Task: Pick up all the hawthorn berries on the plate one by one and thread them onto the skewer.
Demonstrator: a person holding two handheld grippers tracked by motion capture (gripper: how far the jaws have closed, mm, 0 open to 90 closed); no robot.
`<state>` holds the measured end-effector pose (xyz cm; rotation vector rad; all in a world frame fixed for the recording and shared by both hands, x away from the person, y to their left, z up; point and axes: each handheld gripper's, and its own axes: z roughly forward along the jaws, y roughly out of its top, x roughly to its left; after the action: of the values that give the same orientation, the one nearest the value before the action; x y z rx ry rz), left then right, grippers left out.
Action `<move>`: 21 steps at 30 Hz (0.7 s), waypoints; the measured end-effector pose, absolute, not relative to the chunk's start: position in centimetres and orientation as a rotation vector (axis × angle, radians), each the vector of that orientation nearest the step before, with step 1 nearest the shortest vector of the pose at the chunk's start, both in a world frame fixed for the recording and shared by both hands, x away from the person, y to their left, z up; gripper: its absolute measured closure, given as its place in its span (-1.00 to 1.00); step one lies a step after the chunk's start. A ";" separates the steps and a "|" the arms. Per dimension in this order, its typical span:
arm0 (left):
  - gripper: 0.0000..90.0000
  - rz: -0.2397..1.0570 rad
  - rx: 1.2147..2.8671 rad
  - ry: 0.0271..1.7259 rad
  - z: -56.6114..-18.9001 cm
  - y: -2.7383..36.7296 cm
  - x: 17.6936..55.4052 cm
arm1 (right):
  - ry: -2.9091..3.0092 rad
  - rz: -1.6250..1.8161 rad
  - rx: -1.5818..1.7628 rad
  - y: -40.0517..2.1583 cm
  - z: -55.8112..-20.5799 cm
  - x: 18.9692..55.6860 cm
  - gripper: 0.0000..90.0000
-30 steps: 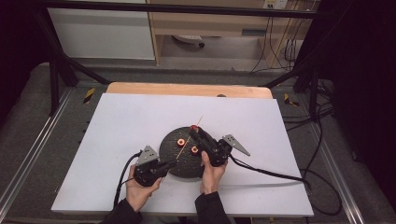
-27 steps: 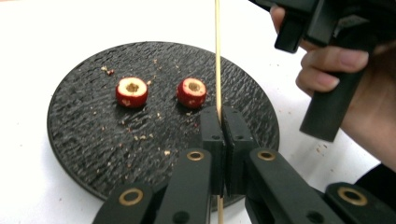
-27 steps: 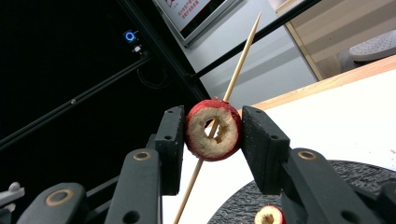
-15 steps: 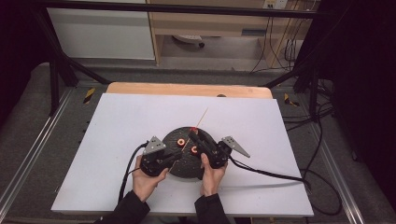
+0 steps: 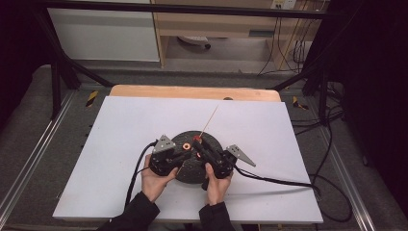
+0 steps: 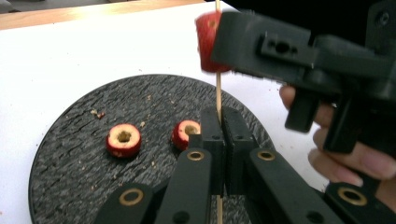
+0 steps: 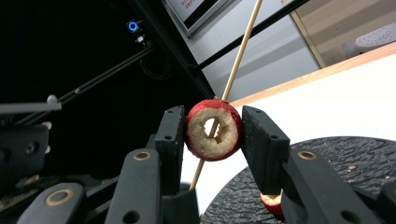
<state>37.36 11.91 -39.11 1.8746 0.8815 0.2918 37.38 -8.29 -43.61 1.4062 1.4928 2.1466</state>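
A round black slate plate (image 5: 214,144) lies on the white table, with two cored red fruits (image 6: 123,139) (image 6: 187,134) on it. My left gripper (image 6: 221,114) is shut on a thin wooden skewer (image 6: 218,88), which rises between its jaws. My right gripper (image 7: 213,126) is shut on a third cored red fruit (image 7: 205,140); the skewer (image 7: 243,42) passes through its hole. From above, both grippers meet over the plate's near half, left gripper (image 5: 185,156) beside right gripper (image 5: 198,144), and the skewer (image 5: 210,119) slants up and away.
The white table surface (image 5: 120,130) has open room on both sides of the plate. A wooden strip (image 5: 192,91) runs along its far edge. Black cables (image 5: 274,180) trail from the grippers across the near right of the table.
My left hand has moved up and to the right, from the plate's near-left edge in over the plate beside the right gripper. The right hand has stayed about where it was.
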 end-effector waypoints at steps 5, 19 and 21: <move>0.97 0.289 1.879 0.870 -39.0 11.8 37.5 | 1.496 2.131 1.401 -8.4 -43.6 37.2 0.36; 0.97 0.290 1.902 0.876 -39.7 13.8 37.0 | 1.611 2.021 1.381 -8.8 -43.2 37.3 -0.26; 0.97 0.292 1.905 0.878 -39.7 14.5 36.8 | 1.659 1.983 1.376 -8.9 -43.2 37.6 -0.43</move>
<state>36.82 14.51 -39.73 1.9051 0.8784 0.2922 37.57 -8.88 -43.17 1.3764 1.6594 1.9832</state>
